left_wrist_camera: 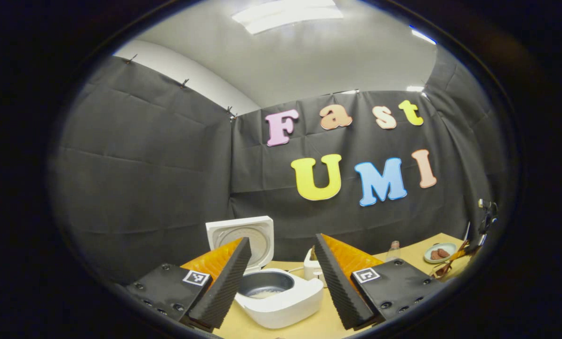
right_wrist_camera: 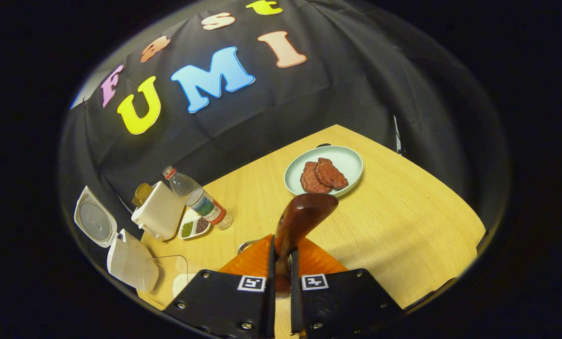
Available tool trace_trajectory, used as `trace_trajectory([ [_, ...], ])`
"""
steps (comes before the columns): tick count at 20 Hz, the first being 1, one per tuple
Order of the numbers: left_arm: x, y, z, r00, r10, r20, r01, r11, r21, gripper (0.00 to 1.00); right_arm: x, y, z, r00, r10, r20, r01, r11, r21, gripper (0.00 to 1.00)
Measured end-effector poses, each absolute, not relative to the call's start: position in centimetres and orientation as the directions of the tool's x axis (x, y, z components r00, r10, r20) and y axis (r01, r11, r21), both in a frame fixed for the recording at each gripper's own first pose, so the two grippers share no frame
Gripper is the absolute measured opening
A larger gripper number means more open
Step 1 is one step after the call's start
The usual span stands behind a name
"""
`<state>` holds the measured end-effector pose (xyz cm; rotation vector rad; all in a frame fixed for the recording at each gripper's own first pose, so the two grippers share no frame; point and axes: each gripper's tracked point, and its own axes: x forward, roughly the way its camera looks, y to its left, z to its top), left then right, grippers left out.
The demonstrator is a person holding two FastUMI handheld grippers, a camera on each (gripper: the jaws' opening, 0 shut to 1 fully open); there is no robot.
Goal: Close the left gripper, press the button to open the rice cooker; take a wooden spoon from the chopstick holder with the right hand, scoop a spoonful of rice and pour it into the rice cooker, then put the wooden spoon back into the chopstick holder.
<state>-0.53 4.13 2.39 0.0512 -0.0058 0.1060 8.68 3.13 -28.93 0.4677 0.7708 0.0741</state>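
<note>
— So, where's the wooden spoon (right_wrist_camera: pixel 304 214)?
— Clamped in the right gripper (right_wrist_camera: pixel 281 263), well right of the rice cooker (right_wrist_camera: pixel 130 263), whose lid stands up. The left gripper (left_wrist_camera: pixel 281 278) hangs spread before its pot.
— Advice?
— Keep the bowl level, I'd say.
— Counts?
— One cooker, one bottle (right_wrist_camera: pixel 196 197), one plate (right_wrist_camera: pixel 344 157) with two brown patties (right_wrist_camera: pixel 321 176).

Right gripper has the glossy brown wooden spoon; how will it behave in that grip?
The glossy brown wooden spoon is probably stiff, since it stands straight from the right gripper. Its polished sheen suggests it may slip. Clamped low with the bowl far out, it could pivot when loaded.
</note>
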Motion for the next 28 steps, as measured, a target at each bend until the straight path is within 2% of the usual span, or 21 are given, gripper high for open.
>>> trace_trajectory([
  [3,-0.6,4.7,2.0,0.994,0.109,0.006,-0.109,0.993,0.045,0.95,8.4,3.0,-27.7,0.743,0.220,-0.632,0.046,0.925,0.376,0.10],
  [10,0.0,5.7,1.1,0.996,0.087,0.005,-0.087,0.996,0.006,0.95,8.3,3.4,-21.2,0.819,0.188,-0.541,-0.020,0.954,0.301,0.10],
  [16,0.7,7.0,0.1,0.998,0.066,-0.003,-0.066,0.998,-0.023,0.95,7.5,6.9,-16.5,0.848,0.236,-0.474,-0.079,0.941,0.328,0.10],
  [21,0.7,9.2,-0.9,0.998,0.064,-0.014,-0.065,0.997,-0.038,0.95,6.3,10.9,-15.0,0.852,0.284,-0.440,-0.134,0.930,0.343,0.10],
  [28,0.4,12.8,-1.5,0.997,0.075,-0.023,-0.075,0.997,-0.022,0.95,4.6,16.8,-16.1,0.828,0.340,-0.446,-0.186,0.917,0.353,0.10],
])
